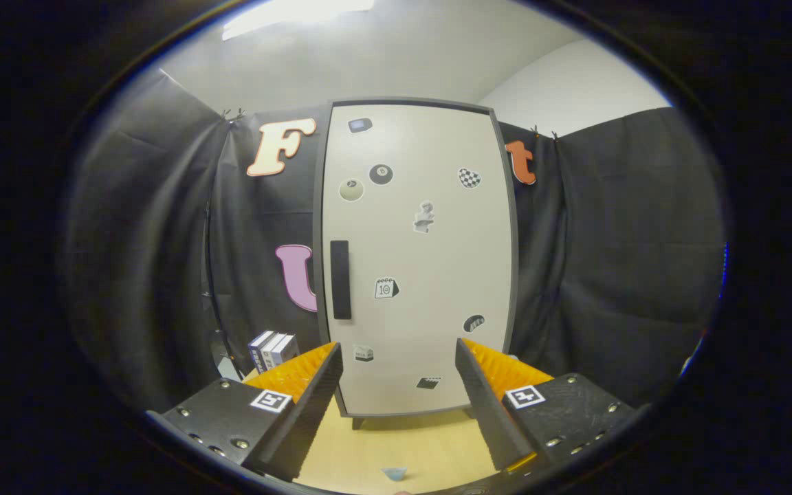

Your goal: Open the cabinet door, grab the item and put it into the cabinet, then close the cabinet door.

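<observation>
Your fingers [399, 385] spread and empty, cabinet [420, 261] door shut just ahead, handle [340, 280] on its left edge, boxes [272, 349] left of cabinet, bench [403, 447] below.

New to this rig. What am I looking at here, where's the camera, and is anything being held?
This is a hand-held two-finger gripper, not a robot arm; a person carries it. The fisheye camera rides on it and looks forward along the two fingers. They are spread open with nothing between them. Beyond them stands a pale cabinet with its door closed, stickers on it and a dark handle on one side. It rests on a light wooden surface. A small box stands beside the cabinet, on the handle's side.
</observation>
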Demonstrator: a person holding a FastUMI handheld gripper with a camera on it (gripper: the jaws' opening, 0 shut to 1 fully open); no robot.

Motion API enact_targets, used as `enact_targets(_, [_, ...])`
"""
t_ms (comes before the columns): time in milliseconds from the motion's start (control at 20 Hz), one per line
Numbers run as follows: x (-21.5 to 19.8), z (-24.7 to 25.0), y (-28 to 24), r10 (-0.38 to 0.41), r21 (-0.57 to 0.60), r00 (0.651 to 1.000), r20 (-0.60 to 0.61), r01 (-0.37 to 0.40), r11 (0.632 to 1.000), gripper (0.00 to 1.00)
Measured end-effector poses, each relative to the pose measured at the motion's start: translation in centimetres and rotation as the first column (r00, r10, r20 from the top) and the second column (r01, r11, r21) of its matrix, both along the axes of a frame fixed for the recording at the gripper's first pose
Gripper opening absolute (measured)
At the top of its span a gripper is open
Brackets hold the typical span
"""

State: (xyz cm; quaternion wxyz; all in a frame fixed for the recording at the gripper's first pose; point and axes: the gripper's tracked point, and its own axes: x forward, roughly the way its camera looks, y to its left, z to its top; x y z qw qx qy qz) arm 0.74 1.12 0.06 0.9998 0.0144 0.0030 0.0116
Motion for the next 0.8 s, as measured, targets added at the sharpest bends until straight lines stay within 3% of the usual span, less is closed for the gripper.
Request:
enact_targets(450, [2.0,-0.4,1.2,0.023,0.007,1.0,-0.02,-0.023,1.0,0.97])
enact_targets(800, [8.5,-0.3,5.6,0.099,0.006,0.995,-0.016,-0.099,0.995,0.97])
